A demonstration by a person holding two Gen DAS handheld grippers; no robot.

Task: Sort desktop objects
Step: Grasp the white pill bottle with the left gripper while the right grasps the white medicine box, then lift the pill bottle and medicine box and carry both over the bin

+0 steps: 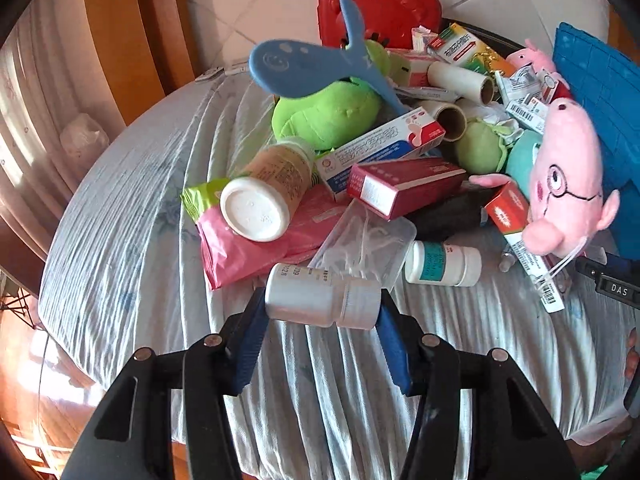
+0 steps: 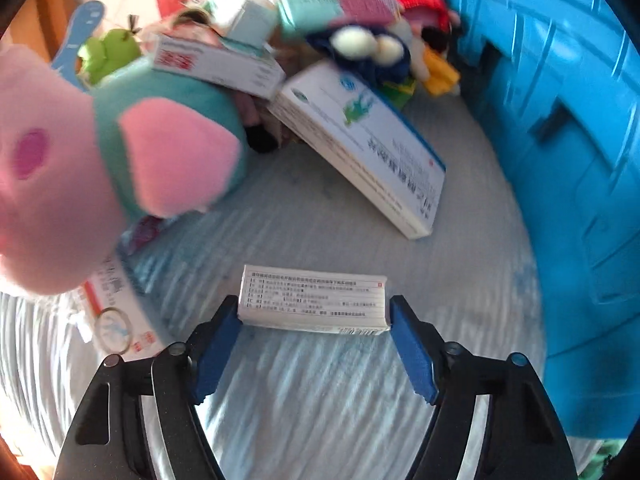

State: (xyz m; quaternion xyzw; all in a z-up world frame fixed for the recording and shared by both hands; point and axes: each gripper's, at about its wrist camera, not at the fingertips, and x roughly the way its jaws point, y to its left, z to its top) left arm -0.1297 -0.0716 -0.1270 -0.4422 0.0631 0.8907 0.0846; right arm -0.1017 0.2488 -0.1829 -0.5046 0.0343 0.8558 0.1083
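1. Under my work I see a pale striped cloth (creased into long ridges);
2. to the left, orange-brown wooden panels;
3. behind the heap, white tiles with thin joints.

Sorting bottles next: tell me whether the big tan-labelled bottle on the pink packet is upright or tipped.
Tipped. The tan-labelled bottle lies on its side across the pink packet, its round white end facing the camera.

A small white box printed with text lies on the pale striped cloth, between the blue pads of the right gripper, both pads touching its ends. Behind the box leans a long white carton; right of it stands a blue basket; left, a pink plush.
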